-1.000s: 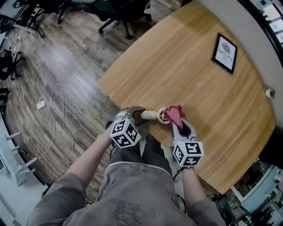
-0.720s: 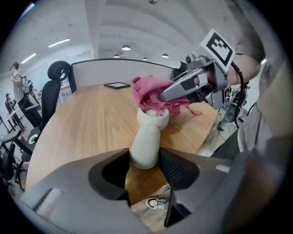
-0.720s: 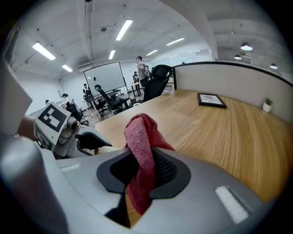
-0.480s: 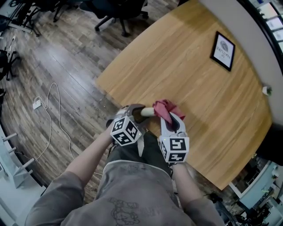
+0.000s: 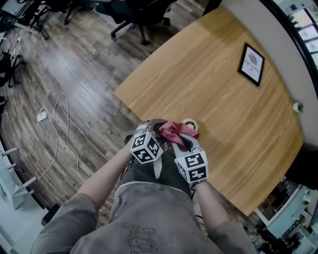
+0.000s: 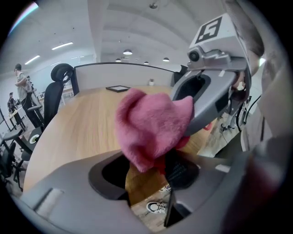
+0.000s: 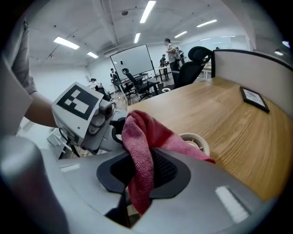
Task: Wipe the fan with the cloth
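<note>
A small cream hand fan lies over the wooden table's point(image 5: 218, 89) near edge; its ring head point(image 5: 190, 122) point(image 7: 196, 140) shows, while its handle is hidden under the cloth. My left gripper point(image 5: 158, 128) point(image 6: 146, 176) grips the handle end, as the earlier frames showed. The red cloth point(image 5: 174, 130) point(image 6: 151, 128) point(image 7: 139, 137) is pinched in my right gripper point(image 5: 183, 140) point(image 7: 142, 173) and draped over the handle, right against the left gripper's jaws. The two grippers sit side by side, almost touching.
A black-framed picture point(image 5: 251, 64) point(image 7: 254, 98) lies far across the table. A small white object point(image 5: 297, 106) sits at the right edge. Office chairs point(image 5: 139, 15) stand beyond the table, and a white cable point(image 5: 59, 124) runs over the wooden floor at left.
My right gripper carried the cloth leftward from the fan's head along the handle toward the left gripper. The ring head is now uncovered. The left gripper stayed put.
</note>
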